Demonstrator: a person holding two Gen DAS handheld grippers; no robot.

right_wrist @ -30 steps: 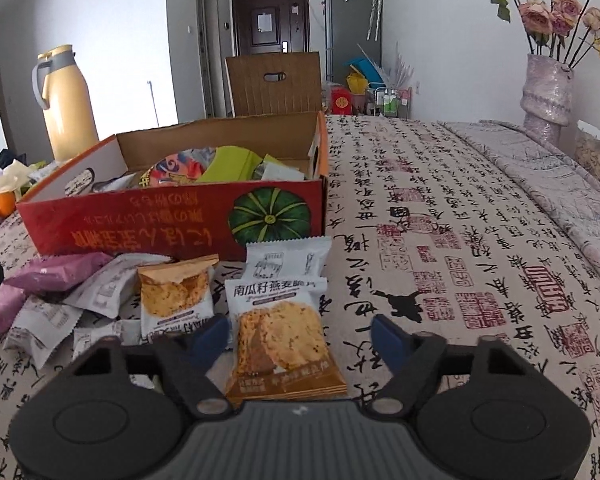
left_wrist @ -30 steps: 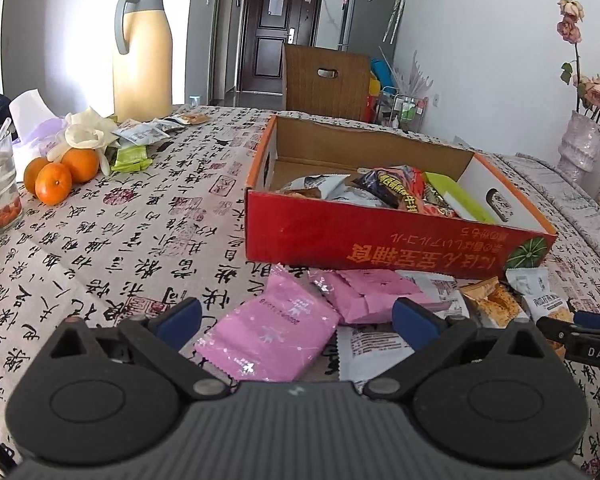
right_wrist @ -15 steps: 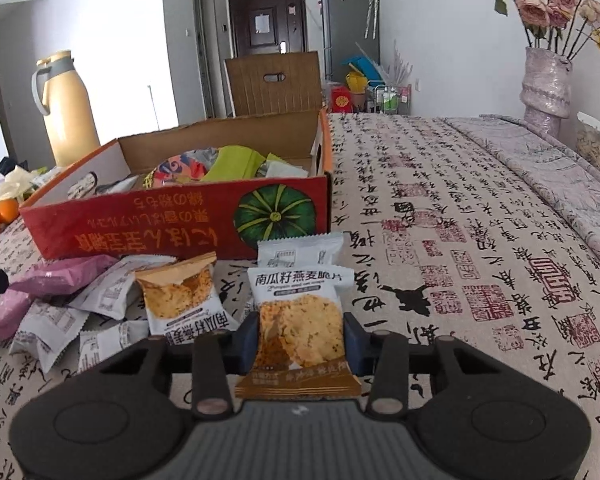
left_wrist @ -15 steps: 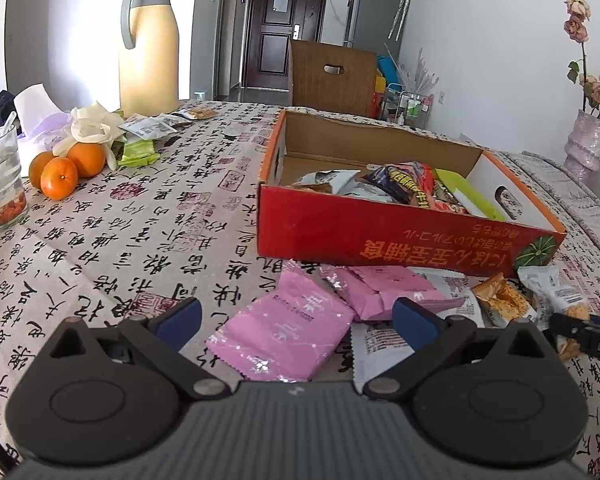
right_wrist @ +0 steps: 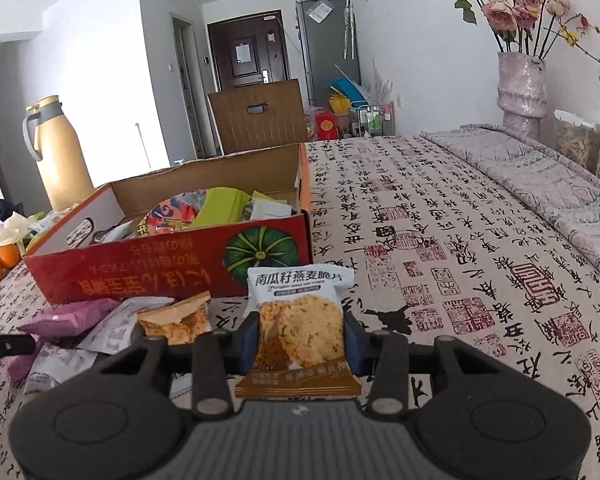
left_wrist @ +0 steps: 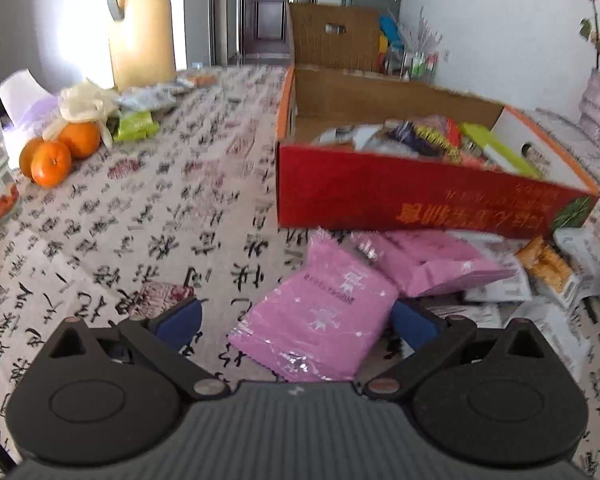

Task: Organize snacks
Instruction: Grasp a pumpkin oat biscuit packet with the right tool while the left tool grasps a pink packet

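The right gripper (right_wrist: pixel 299 334) is clamped on a crisp packet (right_wrist: pixel 298 322), its blue pads pressing both sides, the packet raised off the table (right_wrist: pixel 460 248) just in front of the red box (right_wrist: pixel 172 268); the left gripper (left_wrist: pixel 296 322) has its jaws wide apart on either side of a pink packet (left_wrist: pixel 320 328) lying on the cloth, pads not touching it; more packets lie heaped along the box's front wall; oranges (left_wrist: pixel 60 152) sit near the table's far left edge.
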